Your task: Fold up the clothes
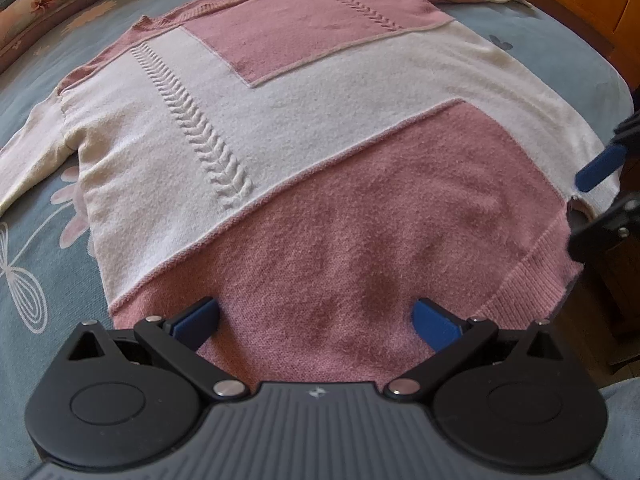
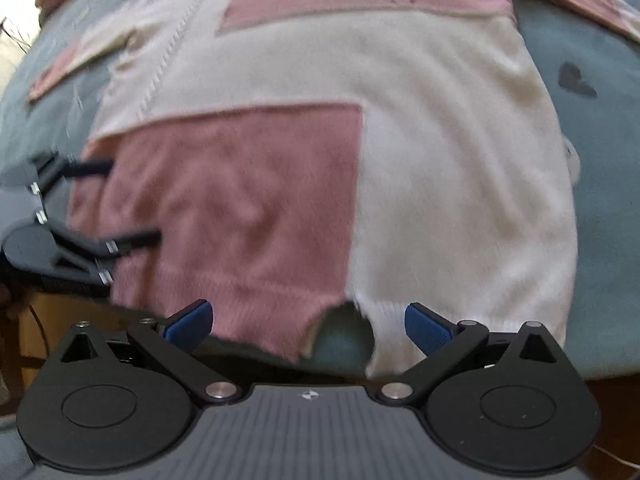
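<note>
STEP: bottom hem to be pinched at both corners, through both layers, and lifted evenly | THING: pink-and-cream colour-block knitted sweater (image 1: 304,128) laid flat on the blue floral bedspread (image 1: 36,264) | LEFT: left gripper (image 1: 316,320) spread wide over the sweater's pink hem, nothing held | RIGHT: right gripper (image 2: 308,326) spread wide at the sweater's hem notch, nothing held

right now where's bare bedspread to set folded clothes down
Bare bedspread shows beside the sweater, below its left sleeve, and past the white side in the right wrist view. The hem is crowded: left gripper and right gripper both hover there.
</note>
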The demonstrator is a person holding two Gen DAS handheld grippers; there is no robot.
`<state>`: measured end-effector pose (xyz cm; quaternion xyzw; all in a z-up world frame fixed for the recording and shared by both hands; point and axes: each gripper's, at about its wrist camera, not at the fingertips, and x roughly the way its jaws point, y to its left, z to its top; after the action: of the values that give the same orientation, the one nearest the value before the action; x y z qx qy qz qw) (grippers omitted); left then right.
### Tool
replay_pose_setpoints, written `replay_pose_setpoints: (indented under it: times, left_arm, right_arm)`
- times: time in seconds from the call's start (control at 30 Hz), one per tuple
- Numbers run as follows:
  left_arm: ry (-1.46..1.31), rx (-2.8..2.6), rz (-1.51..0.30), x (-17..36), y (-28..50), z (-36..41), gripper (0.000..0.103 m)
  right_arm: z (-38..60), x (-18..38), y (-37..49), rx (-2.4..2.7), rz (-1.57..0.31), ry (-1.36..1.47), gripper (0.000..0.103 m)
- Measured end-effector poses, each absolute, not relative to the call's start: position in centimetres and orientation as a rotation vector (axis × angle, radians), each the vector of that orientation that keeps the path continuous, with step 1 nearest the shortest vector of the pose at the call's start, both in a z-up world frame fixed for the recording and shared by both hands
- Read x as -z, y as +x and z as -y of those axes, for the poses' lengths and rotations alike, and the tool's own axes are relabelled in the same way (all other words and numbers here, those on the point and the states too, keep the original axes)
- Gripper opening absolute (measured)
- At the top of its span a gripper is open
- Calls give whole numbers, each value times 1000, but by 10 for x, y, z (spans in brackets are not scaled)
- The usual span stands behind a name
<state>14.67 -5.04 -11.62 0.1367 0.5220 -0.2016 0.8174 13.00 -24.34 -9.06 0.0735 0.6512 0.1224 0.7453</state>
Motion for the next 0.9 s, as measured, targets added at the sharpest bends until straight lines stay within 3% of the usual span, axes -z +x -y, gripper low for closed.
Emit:
replay_pose_setpoints:
  times: [0.2, 0.4, 0.63, 0.9]
  left_arm:
    - [295, 431, -1117, 116, 148, 50, 103]
    - [297, 431, -1117, 116, 149, 50, 103]
    - [327, 446, -1139, 114, 153, 52, 103]
    - [336, 441, -1012, 75, 187, 56, 102]
  right_arm:
    - [232, 99, 132, -289, -1487, 193, 103]
    - [264, 88, 148, -157, -1398, 171, 103]
    - [283, 100, 131, -72, -1490, 180, 103]
    - [265, 75, 194, -116, -1284, 80, 103]
